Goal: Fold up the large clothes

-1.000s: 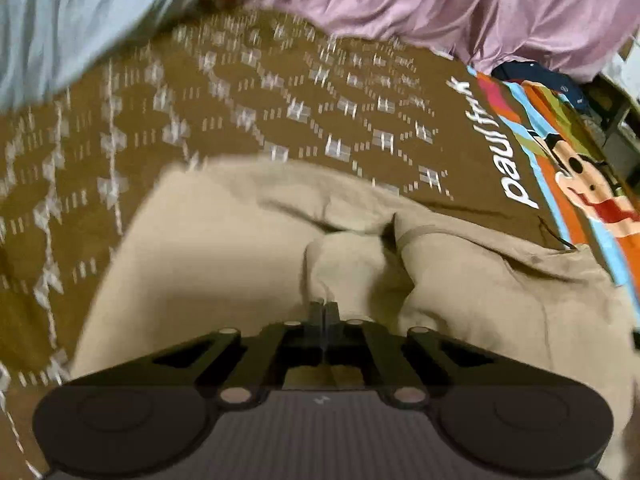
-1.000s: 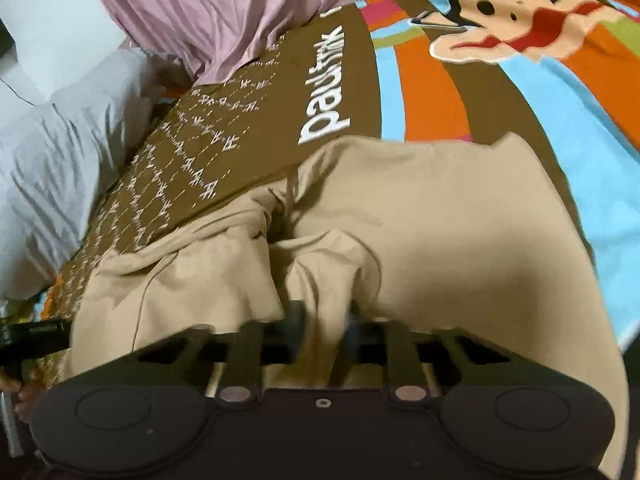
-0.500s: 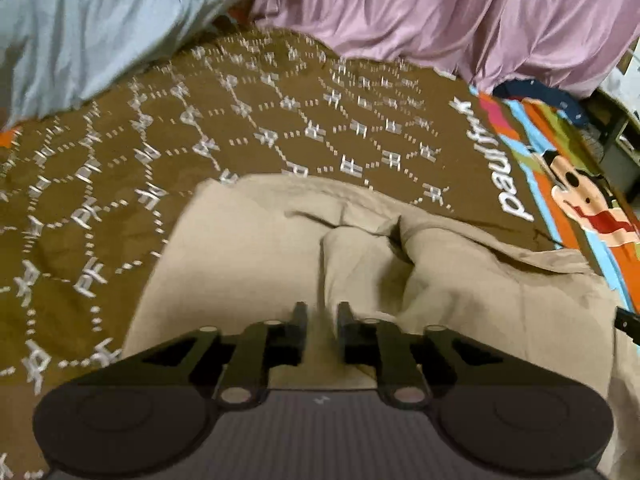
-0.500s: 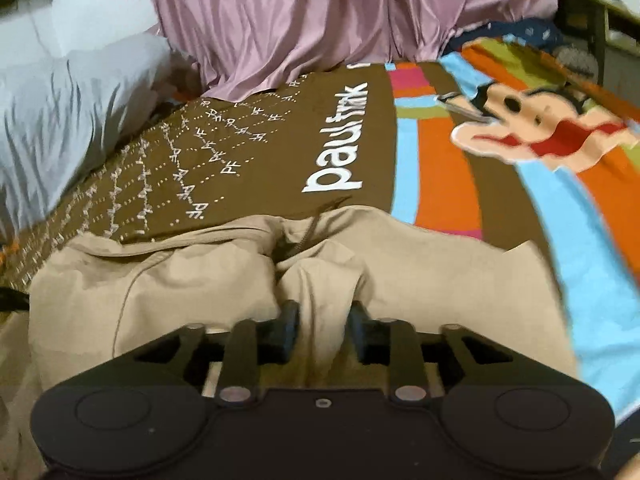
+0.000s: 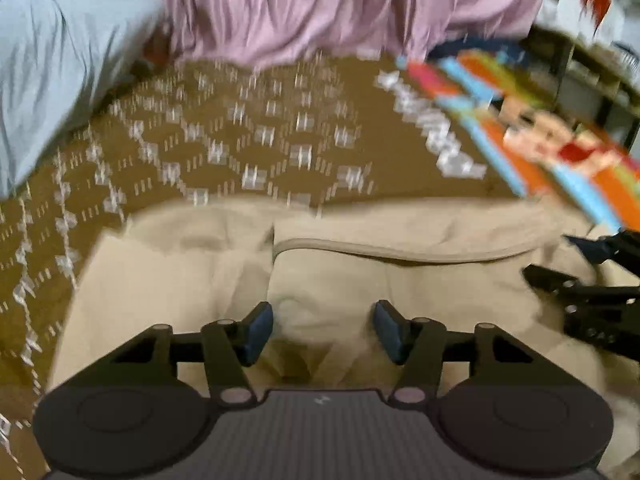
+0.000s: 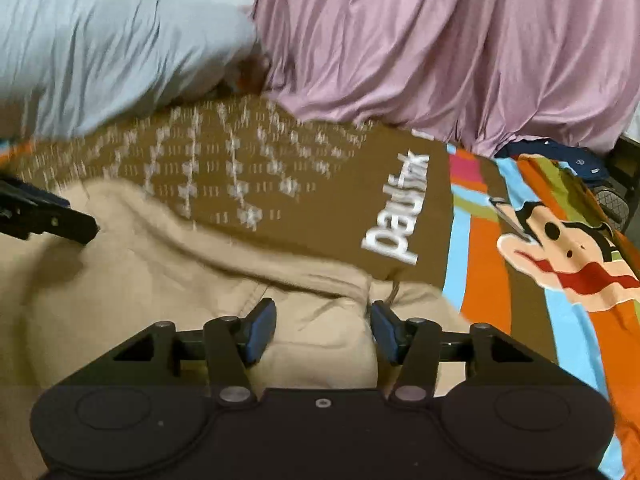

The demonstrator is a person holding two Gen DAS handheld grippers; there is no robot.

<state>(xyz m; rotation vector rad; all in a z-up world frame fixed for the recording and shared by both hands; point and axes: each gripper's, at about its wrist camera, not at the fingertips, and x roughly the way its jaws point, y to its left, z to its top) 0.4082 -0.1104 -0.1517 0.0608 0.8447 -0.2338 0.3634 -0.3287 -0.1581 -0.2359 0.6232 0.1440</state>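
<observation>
A beige garment [image 5: 400,276] lies folded on the brown patterned bedspread [image 5: 256,148]. It also shows in the right wrist view [image 6: 160,280]. My left gripper [image 5: 324,330] is open and empty just above the garment's near part. My right gripper [image 6: 323,330] is open and empty over the garment's right end. The right gripper's black fingers show at the right edge of the left wrist view [image 5: 592,296]. The left gripper's finger shows at the left edge of the right wrist view [image 6: 44,216].
A pink sheet [image 6: 440,48] and a pale blue pillow [image 6: 100,40] are heaped at the far side of the bed. The bedspread has a colourful striped cartoon print [image 6: 560,248] to the right. Shelving [image 5: 592,80] stands beyond the bed at far right.
Both grippers have opened and let go of the beige garment, which now lies on the bed. Both views have pulled back and tilted up.
</observation>
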